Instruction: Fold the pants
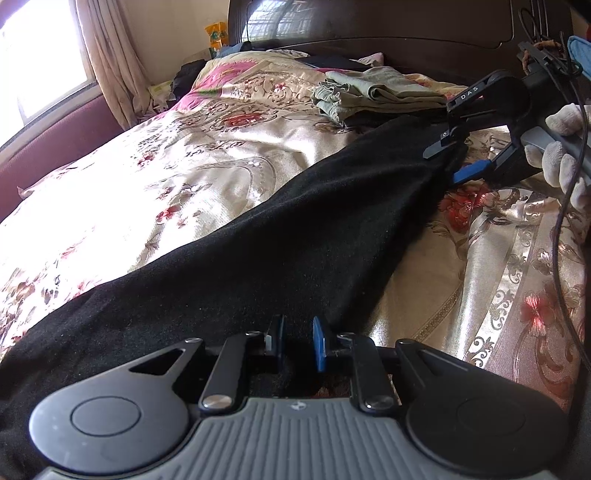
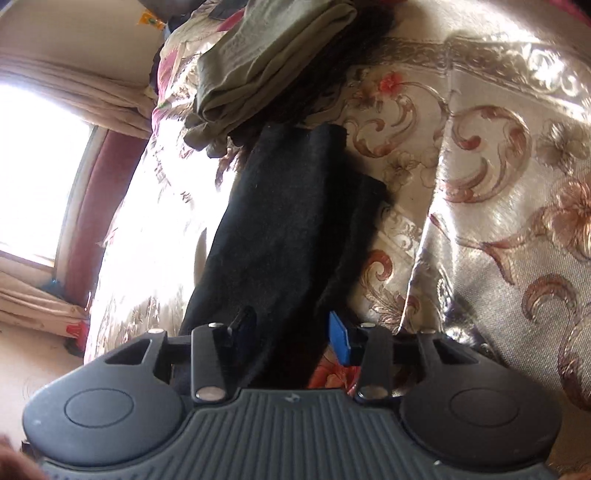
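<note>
Left wrist view: window (image 1: 40, 55) and curtain (image 1: 110, 62) at far left, then the flowered bedspread (image 1: 166, 177), then the black pants (image 1: 258, 243) stretched slantwise across it.
Pants: they lie long and narrow on the bed, running from my left gripper (image 1: 299, 343) at the near end up to my right gripper (image 1: 448, 158) at the far end.
Left gripper: jaws narrow, black cloth pinched between the pads.
Folded clothes: a grey-green pile (image 1: 373, 94) sits near the headboard (image 1: 369, 26), just beyond the far end of the pants.
Right gripper, seen from the left: held in my white-gloved hand (image 1: 561, 155), one finger above the cloth edge and the blue pad (image 1: 469, 171) below it.
Right wrist view: window (image 2: 33, 166) at left, the pants (image 2: 288, 229) running away up the middle, bedspread (image 2: 498, 184) at right.
Right gripper, own view (image 2: 291, 332): jaws partly apart with the pants between them; the blue pad (image 2: 340, 338) sits at the cloth's edge, and I cannot tell whether the pads press on it.
</note>
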